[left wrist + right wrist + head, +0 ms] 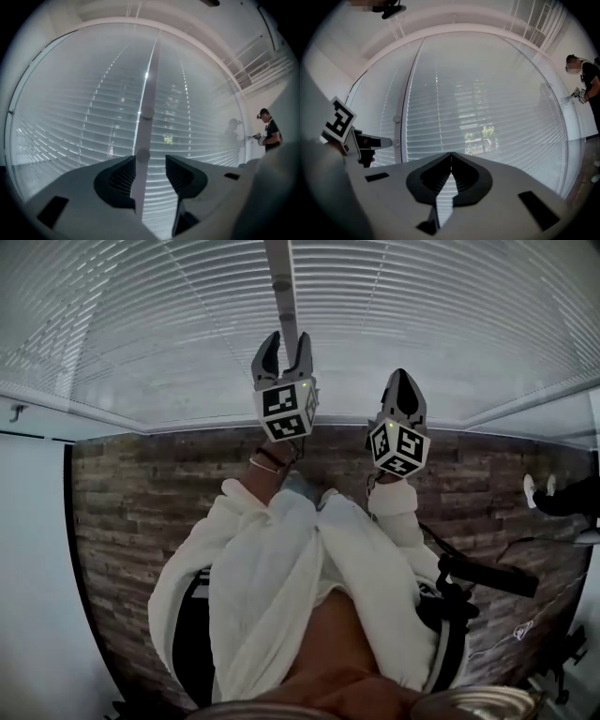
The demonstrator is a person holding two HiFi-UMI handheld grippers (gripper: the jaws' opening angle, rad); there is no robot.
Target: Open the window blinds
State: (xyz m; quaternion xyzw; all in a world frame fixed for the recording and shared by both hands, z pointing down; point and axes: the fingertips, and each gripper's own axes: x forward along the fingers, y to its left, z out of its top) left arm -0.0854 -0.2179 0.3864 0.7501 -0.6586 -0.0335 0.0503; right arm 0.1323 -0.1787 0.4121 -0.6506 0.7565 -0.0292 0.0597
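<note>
White slatted blinds [422,306] hang down over the window, their slats near flat, and daylight and a street show faintly through them [487,108]. A vertical white post [281,277] divides two blind panels. My left gripper [281,345] points level at that post and is open; in the left gripper view the post [149,103] shows through the gap in the left gripper [150,171], with nothing held. My right gripper [405,381] is to the right of it, shut and empty, facing the blinds [93,122]. From the right gripper [451,155] view, the left gripper [384,141] is at far left.
A white sill [94,413] runs under the window above a brick-patterned floor [141,512]. A person [586,79] stands at the far right by the window; their shoes [539,488] show at the edge. Black gear [487,577] lies at my right side.
</note>
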